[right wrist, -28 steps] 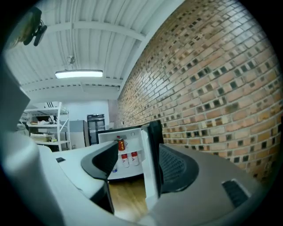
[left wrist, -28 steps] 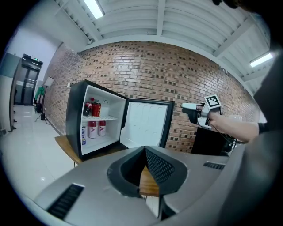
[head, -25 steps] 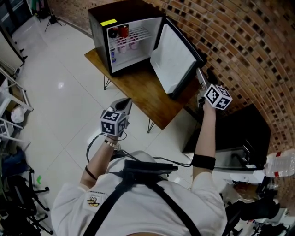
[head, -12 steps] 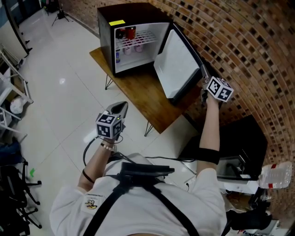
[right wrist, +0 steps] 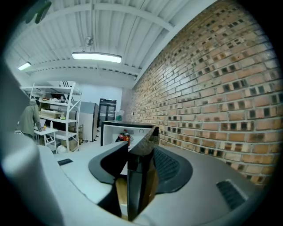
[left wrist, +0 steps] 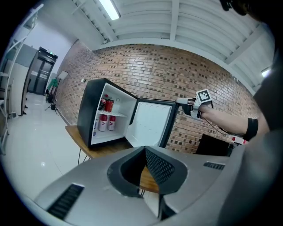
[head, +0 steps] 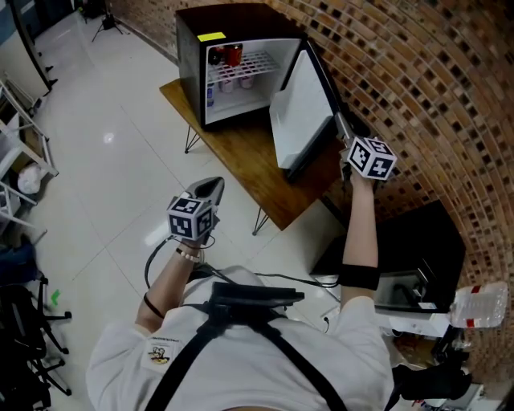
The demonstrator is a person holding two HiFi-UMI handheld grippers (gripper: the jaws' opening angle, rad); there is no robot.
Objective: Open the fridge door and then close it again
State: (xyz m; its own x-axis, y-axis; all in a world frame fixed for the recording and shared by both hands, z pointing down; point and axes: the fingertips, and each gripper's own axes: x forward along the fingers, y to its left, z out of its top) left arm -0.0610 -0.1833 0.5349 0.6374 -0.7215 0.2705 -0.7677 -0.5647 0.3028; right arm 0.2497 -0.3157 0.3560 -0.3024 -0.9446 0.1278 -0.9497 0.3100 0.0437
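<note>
1. The fridge (head: 233, 20) sits on a wooden table (head: 249, 160) close to the brick wall (head: 409, 64). Its door (head: 301, 112) stands swung wide, with the white lining turned towards us and the cans (head: 229, 54) on the shelf in plain sight.
2. We hold the right tongs (head: 340, 127) at the door's free edge, far from the hinge, because that is where a pull or push turns the door most easily. Their jaws have just been closing and now pinch that dark edge between them. The door's thickness keeps them part-way apart.
3. The left tongs (head: 214, 185) hang low over the floor, well apart from the table. Their jaws are pressed fully together with nothing in them. We judge they wait there to stay out of the door's swing, since one hand is enough.
4. With the door open, we judge that closing it is the step in hand.
</note>
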